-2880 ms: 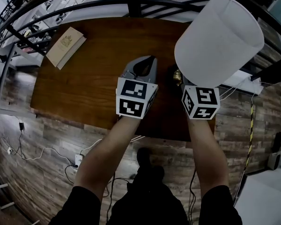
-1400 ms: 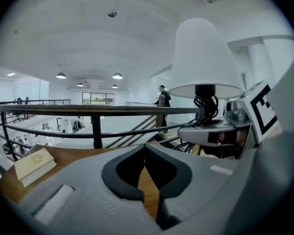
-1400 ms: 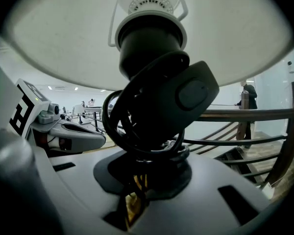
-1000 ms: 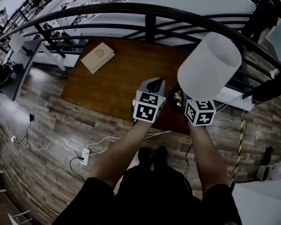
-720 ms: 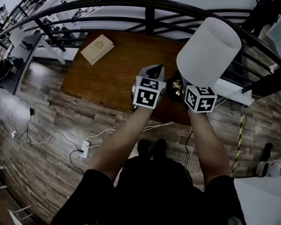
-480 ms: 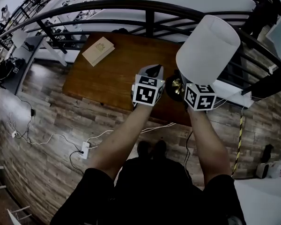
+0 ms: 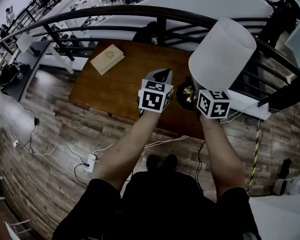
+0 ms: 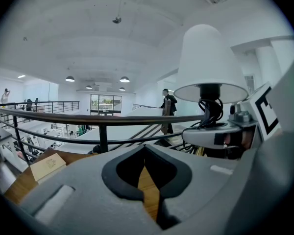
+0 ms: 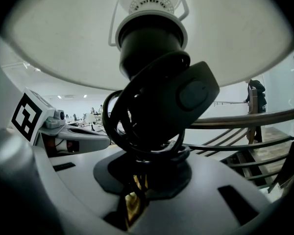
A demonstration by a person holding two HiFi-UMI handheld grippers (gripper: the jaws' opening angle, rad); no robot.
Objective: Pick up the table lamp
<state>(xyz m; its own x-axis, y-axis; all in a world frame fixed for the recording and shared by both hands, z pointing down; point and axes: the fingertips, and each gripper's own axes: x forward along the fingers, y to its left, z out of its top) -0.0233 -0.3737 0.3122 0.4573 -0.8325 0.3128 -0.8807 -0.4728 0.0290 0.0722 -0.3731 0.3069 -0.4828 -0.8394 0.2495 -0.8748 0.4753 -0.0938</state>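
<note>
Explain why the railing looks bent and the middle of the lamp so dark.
Head view: the wide lens bows the railing into an arc. Left gripper view: black corners ring a round picture. Right gripper view: the lamp's socket and coiled cord sit close, dark against the bright shade.

Table lamp, white shade, brass stem, coiled black cord, upright, seemingly held aloft

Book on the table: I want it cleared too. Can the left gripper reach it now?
Probably yes: the left gripper is empty, and only bare table lies between it and the book.
</note>
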